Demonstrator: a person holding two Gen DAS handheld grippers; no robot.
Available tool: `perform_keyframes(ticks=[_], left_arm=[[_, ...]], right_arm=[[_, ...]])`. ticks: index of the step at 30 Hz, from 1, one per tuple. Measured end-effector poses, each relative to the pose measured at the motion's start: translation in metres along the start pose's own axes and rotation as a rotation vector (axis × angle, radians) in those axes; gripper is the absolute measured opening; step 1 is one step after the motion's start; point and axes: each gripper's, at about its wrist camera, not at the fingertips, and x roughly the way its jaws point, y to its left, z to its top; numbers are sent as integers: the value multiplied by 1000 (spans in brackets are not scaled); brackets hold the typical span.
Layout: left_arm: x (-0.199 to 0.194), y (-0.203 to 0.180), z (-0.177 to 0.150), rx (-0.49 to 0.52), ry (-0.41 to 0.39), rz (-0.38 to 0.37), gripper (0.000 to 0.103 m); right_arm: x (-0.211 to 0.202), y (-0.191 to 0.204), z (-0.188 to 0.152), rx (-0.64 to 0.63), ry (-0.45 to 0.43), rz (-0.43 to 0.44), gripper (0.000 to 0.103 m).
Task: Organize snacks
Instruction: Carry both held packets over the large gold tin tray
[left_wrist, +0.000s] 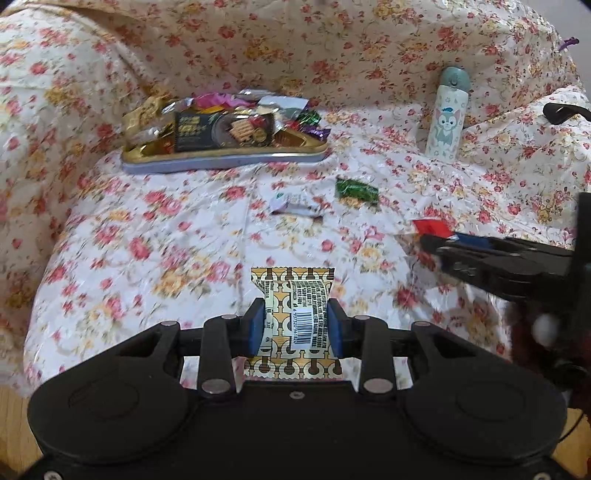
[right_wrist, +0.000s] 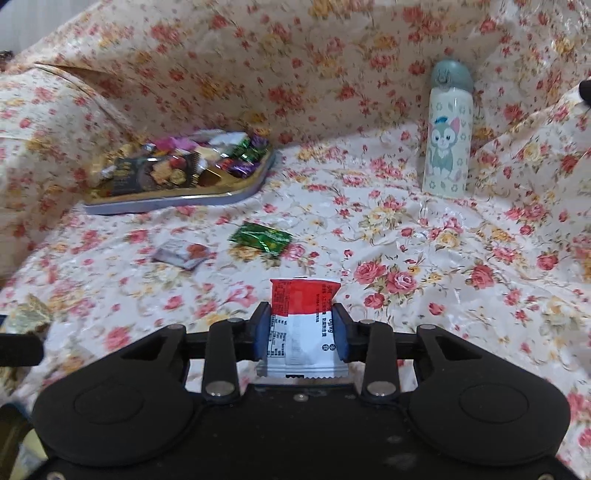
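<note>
My left gripper (left_wrist: 295, 326) pinching gold packet (left_wrist: 293, 295), right gripper (right_wrist: 301, 332) pinching red-white packet (right_wrist: 303, 317); snack tray (left_wrist: 229, 160) at eleven o'clock, nearer left.

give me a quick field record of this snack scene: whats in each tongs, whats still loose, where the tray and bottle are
left tongs: shut on gold patterned snack packet
right tongs: shut on red and white snack packet
loose on cloth: green wrapped candy, silver-purple wrapped candy
tray: far left on the floral cloth, piled with mixed snacks
bottle: cat-print, upright, far right, apart from the tray
left to do: both held packets and two loose candies not yet in tray
</note>
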Motion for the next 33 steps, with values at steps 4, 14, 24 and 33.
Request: perform_keyframes(ticks=[4, 14, 24, 33], left_arm=[[-12, 6, -13, -14, 22, 16, 43], [-36, 19, -56, -38, 109, 53, 43], [-39, 24, -95, -64, 228, 78, 43], [-35, 30, -104, -94, 279, 95, 43]], right_arm=[[-37, 7, -4, -24, -22, 35, 37], [-120, 25, -30, -98, -19, 157, 37], [-148, 37, -66, -99, 141, 251, 37], [-144, 51, -86, -117, 255, 275, 37]])
